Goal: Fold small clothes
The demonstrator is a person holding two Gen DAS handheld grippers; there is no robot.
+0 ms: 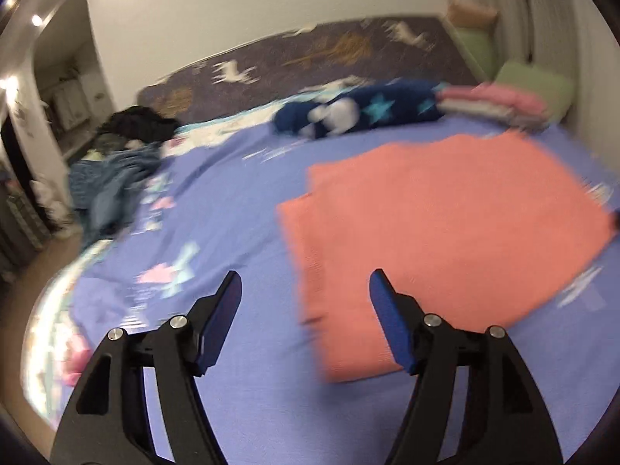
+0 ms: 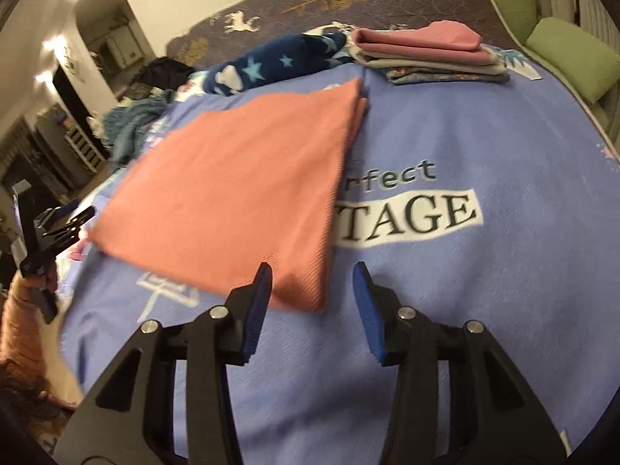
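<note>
**Folded salmon garment on the bed, both hand-held grippers released**

The salmon-coloured garment [image 2: 232, 193] is shown lying flat and folded on the lilac bedspread [image 2: 484, 290], which bears the printed letters "TAGE" [image 2: 410, 221]. The left hand-held gripper [image 1: 306, 283] is seen with its jaws spread apart and nothing between them; its right blue pad [image 1: 387, 317] appears over the near edge of the garment, though contact cannot be judged because of blur. The right hand-held gripper [image 2: 312, 275] is likewise released, with the garment's near corner seen in the gap beyond its fingertips and not pressed by either pad. In the right wrist view the left hand-held gripper is visible at the far left edge, carried by a hand [image 2: 38, 283] in an orange sleeve [image 2: 19, 329]. Behind the garment a stack of folded clothes [image 2: 426, 54], topped by a pink piece, is seen beside a navy star-patterned blanket [image 2: 279, 64]. A heap of unfolded blue clothes [image 1: 112, 182] lies at the bed's left side. Green cushions [image 2: 573, 58] are set along the right edge.
</note>
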